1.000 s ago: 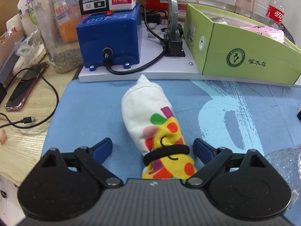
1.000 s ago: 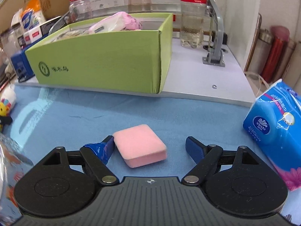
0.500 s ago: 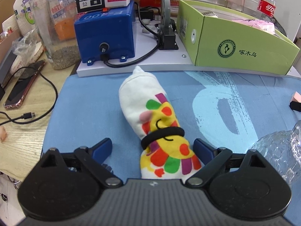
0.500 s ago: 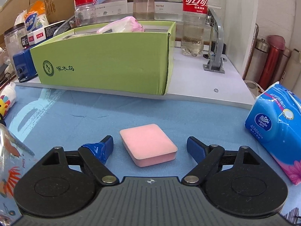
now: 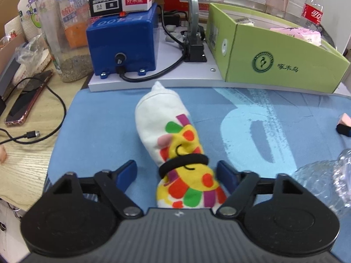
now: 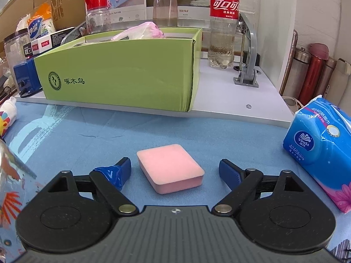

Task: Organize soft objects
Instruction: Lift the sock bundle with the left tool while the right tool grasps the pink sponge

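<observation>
Grasping is the step we judge to be in hand, on both sides at once. Nearest us, the left gripper [image 5: 176,173] stands wide open astride the sock [image 5: 173,151], a rolled white bundle with bright patches and a black band round it; the right finger looks to be touching the cloth, the left finger is clear of it, and nothing is held. The right gripper [image 6: 174,171] is likewise wide open and empty, with the sponge [image 6: 170,171], a pink block, flat between its fingers and touching neither.

Next, we judge, each claw should close squarely on its object: the left across the sock near the band, where the roll is tightest, the right across the sponge's sides, gently, since both will give under pressure. Then both lift and carry to the box [image 6: 122,70], a green carton behind, open at the top with a pink packet already inside; it stands on a raised white board, so the load must clear its wall.

Both things lie on a blue mat [image 5: 98,131]. A tissue pack [image 6: 320,144] lies at the mat's right edge. Beyond the mat we see a blue unit [image 5: 122,43], a jar [image 5: 61,32], a phone [image 5: 28,96] on the wooden desk, and a cola bottle [image 6: 223,24] at the back.
</observation>
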`<state>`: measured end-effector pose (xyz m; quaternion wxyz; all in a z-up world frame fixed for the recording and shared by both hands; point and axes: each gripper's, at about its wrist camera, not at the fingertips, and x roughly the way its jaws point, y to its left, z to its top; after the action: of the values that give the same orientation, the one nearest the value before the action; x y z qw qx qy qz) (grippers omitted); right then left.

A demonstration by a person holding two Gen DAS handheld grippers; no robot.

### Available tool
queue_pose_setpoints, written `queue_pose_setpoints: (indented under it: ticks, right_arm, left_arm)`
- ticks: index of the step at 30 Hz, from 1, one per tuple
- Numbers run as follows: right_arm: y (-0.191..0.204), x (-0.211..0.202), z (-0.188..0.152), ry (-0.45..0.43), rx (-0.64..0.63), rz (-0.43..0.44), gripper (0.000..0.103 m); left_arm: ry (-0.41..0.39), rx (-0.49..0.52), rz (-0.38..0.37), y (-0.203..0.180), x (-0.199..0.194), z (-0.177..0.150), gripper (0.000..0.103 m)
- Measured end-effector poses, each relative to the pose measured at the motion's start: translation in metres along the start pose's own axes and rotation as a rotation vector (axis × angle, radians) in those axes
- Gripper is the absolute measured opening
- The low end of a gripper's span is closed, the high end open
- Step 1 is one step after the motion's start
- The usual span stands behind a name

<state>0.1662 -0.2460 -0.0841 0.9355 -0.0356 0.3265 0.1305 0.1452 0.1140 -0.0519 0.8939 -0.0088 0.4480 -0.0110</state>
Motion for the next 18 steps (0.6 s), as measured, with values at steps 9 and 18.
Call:
queue_pose_setpoints:
  ticks: [9,18]
  right_arm:
    - [-0.002,-0.009,-0.008,-0.032,-0.003,0.009,0.068]
    - [-0.012,-0.051,0.001,-0.101,0.029,0.078,0.026]
  left_arm:
    - [-0.02,-0.039,0.013,0.002,-0.003,0.002,0.032]
    - [-0.051,-0.128,-0.118,0.023,-0.035,0.015,0.03]
